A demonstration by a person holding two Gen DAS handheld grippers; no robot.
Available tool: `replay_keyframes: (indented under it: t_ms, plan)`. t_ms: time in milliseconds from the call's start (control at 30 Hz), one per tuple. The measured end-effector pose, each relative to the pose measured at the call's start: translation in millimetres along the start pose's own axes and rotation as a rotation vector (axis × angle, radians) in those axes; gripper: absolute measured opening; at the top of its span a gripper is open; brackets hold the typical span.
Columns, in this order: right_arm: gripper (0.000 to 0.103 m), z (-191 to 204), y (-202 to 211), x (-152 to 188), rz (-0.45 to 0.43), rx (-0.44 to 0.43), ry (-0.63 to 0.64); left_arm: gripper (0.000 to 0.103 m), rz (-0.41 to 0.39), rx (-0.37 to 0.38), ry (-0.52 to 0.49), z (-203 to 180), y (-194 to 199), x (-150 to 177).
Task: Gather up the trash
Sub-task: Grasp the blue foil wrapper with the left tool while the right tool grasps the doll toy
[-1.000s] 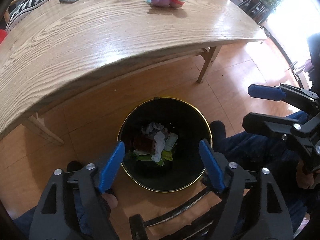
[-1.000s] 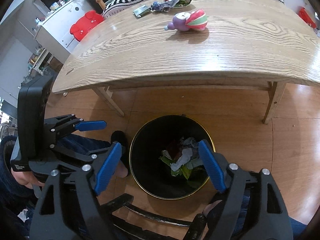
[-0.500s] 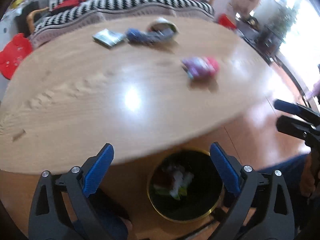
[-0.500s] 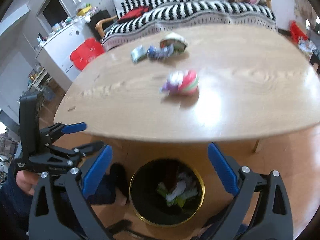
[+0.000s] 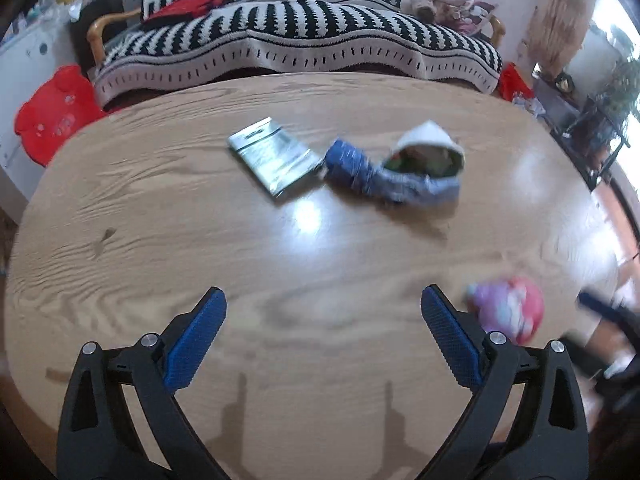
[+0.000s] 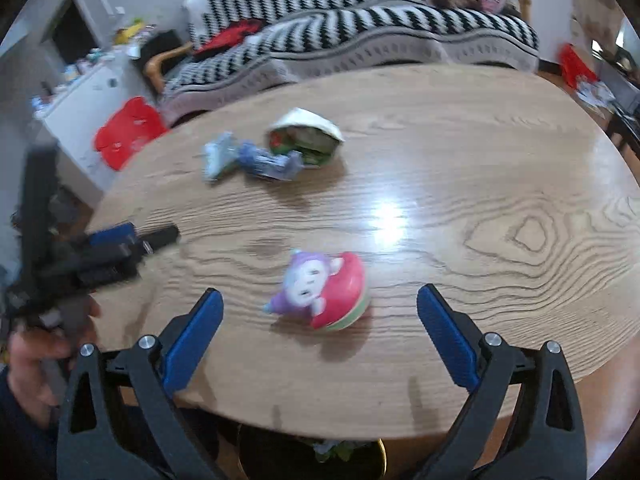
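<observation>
On the oval wooden table [image 5: 200, 240] lie a flat silver-green packet [image 5: 274, 156], a crumpled blue wrapper [image 5: 384, 178] and an open white-rimmed wrapper [image 5: 430, 152]; the last two also show in the right wrist view as the blue wrapper [image 6: 260, 162] and white-rimmed wrapper [image 6: 308, 136]. My left gripper [image 5: 322, 336] is open and empty above the near table. My right gripper [image 6: 318, 334] is open and empty, just short of a purple-and-red toy [image 6: 324, 290]. The black trash bin [image 6: 312, 458] with litter peeks out under the table edge.
The toy [image 5: 506, 308] lies at the right in the left wrist view, blurred. A striped sofa [image 5: 300, 44] stands behind the table. A red stool [image 5: 52, 116] and a white cabinet [image 6: 76, 92] are at the left. The table [image 6: 480, 220] has bare wood at right.
Both grippers have risen from over the bin on the floor to above the table top and moved forward. The bin has dropped almost out of view. Both stayed open.
</observation>
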State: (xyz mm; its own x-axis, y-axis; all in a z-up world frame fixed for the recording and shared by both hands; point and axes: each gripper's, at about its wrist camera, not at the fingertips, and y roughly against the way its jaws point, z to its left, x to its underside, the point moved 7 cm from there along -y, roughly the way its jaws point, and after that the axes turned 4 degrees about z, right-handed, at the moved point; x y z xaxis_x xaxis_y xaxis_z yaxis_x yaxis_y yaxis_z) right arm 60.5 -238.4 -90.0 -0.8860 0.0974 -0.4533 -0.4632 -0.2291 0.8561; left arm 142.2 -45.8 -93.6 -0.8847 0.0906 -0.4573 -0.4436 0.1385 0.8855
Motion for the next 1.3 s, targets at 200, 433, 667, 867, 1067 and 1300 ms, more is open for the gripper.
replay_keyframes:
  t_ms: [200,433,667,867,1067,1300]
  plan:
    - [0.094,-1,-31,2,0.070,-0.040,-0.064,0.095,0.046,0.135,0.170,-16,-40,-33]
    - [0.094,11,-41,1,0.092,-0.042,-0.039,0.095,0.070,0.158,0.309,-17,-79,-55]
    - [0.094,17,-44,1,0.089,-0.009,-0.011,0.096,0.025,0.132,0.402,-8,-97,-72]
    - [0.094,21,-54,4,0.103,0.033,0.008,0.096,0.034,0.113,0.276,-41,-104,-74]
    - [0.094,17,-61,7,0.119,0.047,0.010,0.073,0.027,0.073,0.203,-44,-102,-73]
    - [0.075,23,-66,11,0.114,0.113,0.088,0.030,0.062,0.063,0.124,-36,-97,-63]
